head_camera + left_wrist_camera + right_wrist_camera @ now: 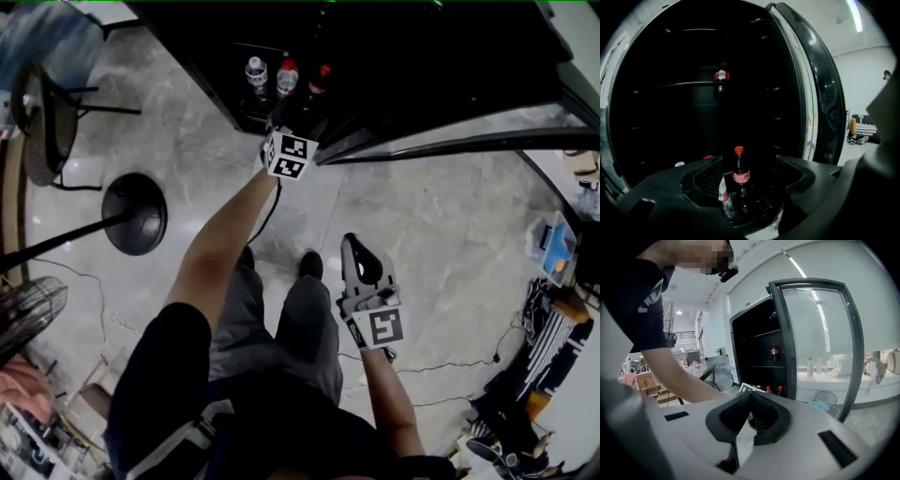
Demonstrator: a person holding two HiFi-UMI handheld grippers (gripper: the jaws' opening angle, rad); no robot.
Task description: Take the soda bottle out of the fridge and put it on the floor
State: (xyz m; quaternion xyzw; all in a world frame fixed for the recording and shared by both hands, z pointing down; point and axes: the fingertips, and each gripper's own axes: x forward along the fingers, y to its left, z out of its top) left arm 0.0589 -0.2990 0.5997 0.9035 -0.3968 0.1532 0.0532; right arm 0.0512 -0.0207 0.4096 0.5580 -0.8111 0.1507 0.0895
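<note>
Closest to the head camera was the right claw (750, 397), held low by the person's legs over the floor (422, 216), clenched shut on nothing and well back from the fridge (403, 56). So the left claw (747, 161) was clearly the nearer one: arm stretched out to the bottom shelf (754, 206), jaws spread wide, nothing gripped yet.

The soda bottle (739, 176) stood upright on that bottom shelf, dead ahead between the jaws but farther in, not touching either. Long axis straight up, so I'd say the claw needed to push in level and close one jaw on each side.

Only the left gripper view showed the water bottle (723, 192) just left of it, close to the left jaw, which could get bumped. It also showed a second soda (721, 74) on a higher shelf. The right gripper view showed the glass door (813, 333) swung open on the right.
</note>
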